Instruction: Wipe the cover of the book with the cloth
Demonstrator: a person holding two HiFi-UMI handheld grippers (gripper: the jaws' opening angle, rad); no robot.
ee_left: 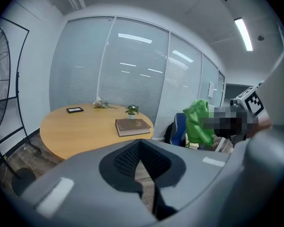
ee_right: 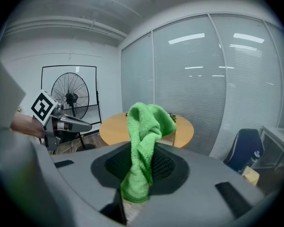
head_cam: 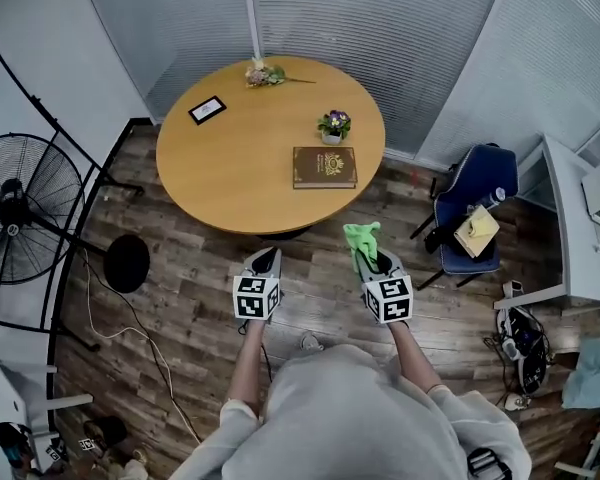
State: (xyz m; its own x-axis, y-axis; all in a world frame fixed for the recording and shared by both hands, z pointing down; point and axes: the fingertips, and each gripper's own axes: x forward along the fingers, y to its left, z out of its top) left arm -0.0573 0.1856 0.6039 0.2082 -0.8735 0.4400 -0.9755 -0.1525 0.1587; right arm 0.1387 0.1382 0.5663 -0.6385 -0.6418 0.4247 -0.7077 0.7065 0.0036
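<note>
We stand on the wood floor (head_cam: 180, 298) a little back from the round wooden table (head_cam: 230, 168), with both grippers held out side by side short of its near edge. Our right gripper (head_cam: 372, 258) has its jaws closed on the green cloth (head_cam: 361, 238). In the right gripper view the cloth is pinched between the dark ribbed pads (ee_right: 166, 167), with a bunched fold standing above the tips and a shorter end hanging below them. Our left gripper (head_cam: 264, 260) holds nothing; in its own view the jaw tips meet, with only a thin slit of floor showing lower down between them. The book (head_cam: 324, 166), brown with a gold design on its cover, lies flat and closed on the right part of the table, near the edge that faces us and well apart from both grippers. Just behind it stands a small potted plant (head_cam: 333, 124) with purple flowers. A dark picture frame (head_cam: 207, 109) lies at the table's far left, and a small bunch of flowers (head_cam: 264, 73) rests at the far rim. A standing fan (head_cam: 20, 208) is on the floor to our left. To the right of the table sits a blue chair (head_cam: 475, 193) with something yellow (head_cam: 477, 230) on its seat.
</note>
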